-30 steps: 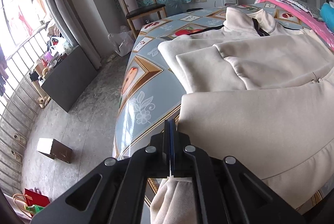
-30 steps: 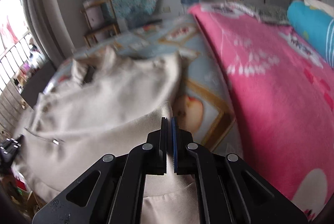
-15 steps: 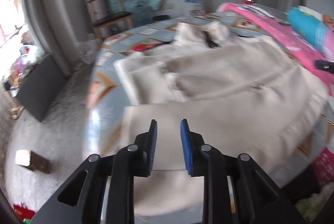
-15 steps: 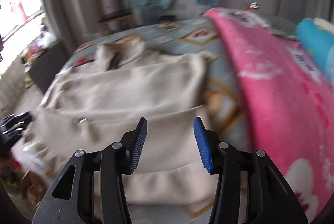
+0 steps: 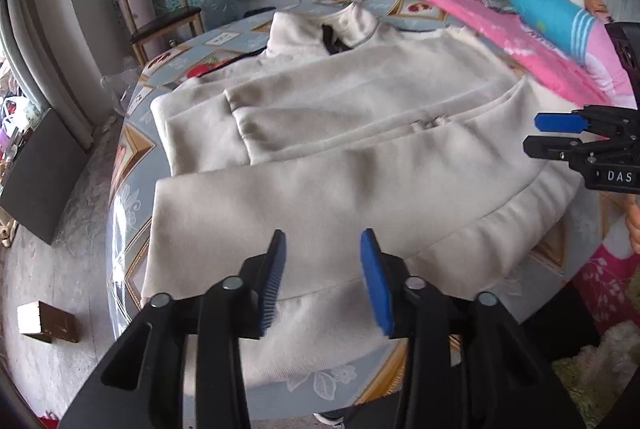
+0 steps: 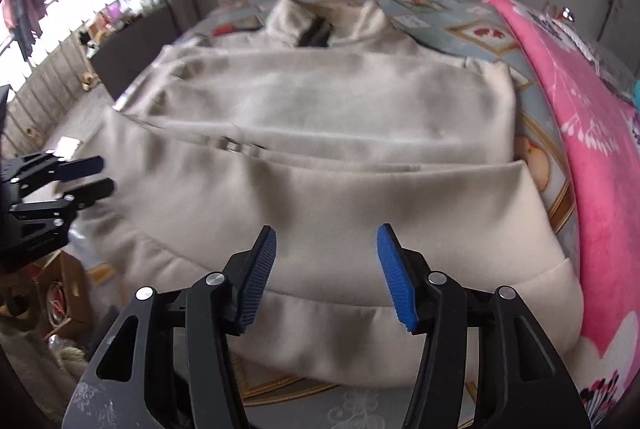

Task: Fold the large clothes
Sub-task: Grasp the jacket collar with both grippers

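Observation:
A large cream jacket (image 5: 340, 133) lies flat on the patterned table (image 5: 132, 149), collar at the far end, sleeves folded across the front, hem folded up toward me. It also shows in the right wrist view (image 6: 328, 157). My left gripper (image 5: 324, 277) is open and empty, above the near hem on the left side. My right gripper (image 6: 326, 269) is open and empty, above the near hem on the right side. The right gripper also shows in the left wrist view (image 5: 556, 135), and the left gripper in the right wrist view (image 6: 86, 177).
A pink blanket (image 5: 520, 29) with a blue bundle (image 5: 556, 17) lies on the table's right side, and shows in the right wrist view (image 6: 592, 149). A wooden chair (image 5: 160, 17) stands behind the table. A dark panel (image 5: 40, 165) and a small box (image 5: 46, 321) are on the floor, left.
Both grippers were shut on the jacket's hem one second ago. They have let go, opened wide and pulled back, leaving the hem folded on the jacket.

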The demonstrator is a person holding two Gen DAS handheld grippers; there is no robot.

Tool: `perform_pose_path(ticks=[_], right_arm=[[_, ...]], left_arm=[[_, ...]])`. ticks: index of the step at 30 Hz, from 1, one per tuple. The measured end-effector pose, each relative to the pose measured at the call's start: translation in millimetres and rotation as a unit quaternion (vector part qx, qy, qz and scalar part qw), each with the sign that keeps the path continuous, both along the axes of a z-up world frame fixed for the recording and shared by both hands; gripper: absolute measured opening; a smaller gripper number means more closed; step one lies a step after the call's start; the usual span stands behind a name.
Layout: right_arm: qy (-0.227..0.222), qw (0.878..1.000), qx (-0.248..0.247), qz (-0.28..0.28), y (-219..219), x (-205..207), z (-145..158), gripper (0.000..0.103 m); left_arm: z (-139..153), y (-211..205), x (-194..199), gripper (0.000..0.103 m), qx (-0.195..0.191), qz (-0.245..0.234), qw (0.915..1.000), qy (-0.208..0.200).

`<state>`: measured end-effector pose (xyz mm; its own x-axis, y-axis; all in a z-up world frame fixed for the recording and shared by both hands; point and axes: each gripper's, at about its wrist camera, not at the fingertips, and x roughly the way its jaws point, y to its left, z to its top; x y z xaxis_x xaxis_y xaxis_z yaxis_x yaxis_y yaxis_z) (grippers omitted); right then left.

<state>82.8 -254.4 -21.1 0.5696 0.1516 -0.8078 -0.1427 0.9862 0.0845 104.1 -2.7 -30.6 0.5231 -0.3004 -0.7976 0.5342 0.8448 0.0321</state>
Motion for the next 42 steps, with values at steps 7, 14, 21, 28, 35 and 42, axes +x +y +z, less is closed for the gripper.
perform_pose_path(ticks=[7, 14, 21, 28, 35, 42], right_arm=[[0.003, 1.000, 0.026, 0.008, -9.8, 41.3, 36.7, 0.069], [0.003, 0.997, 0.071, -0.019, -46.2, 174.2, 81.0, 0.078], [0.103, 0.983, 0.124, -0.089, -73.3, 328.9, 41.5, 0.073], [0.197, 0.970, 0.086, -0.116, -70.3, 391.2, -18.1, 0.056], [0.221, 0.970, 0.069, -0.071, -64.6, 366.5, -16.2, 0.038], [0.201, 0.979, 0.013, -0.035, -56.1, 330.8, 2.9, 0.015]], left_arm=[[26.3, -17.2, 53.4, 0.046, -0.030, 0.009, 0.9983, 0.049], [67.2, -44.5, 179.6, 0.071, -0.076, 0.031, 0.9952, 0.053], [44.9, -86.6, 330.4, 0.071, -0.087, 0.104, 0.9840, 0.115], [5.7, -128.2, 381.3, 0.071, -0.003, 0.125, 0.9822, 0.140], [-11.3, -127.2, 368.1, 0.048, 0.035, 0.110, 0.9817, 0.151], [4.7, -116.6, 327.1, 0.027, 0.048, 0.051, 0.9916, 0.109]])
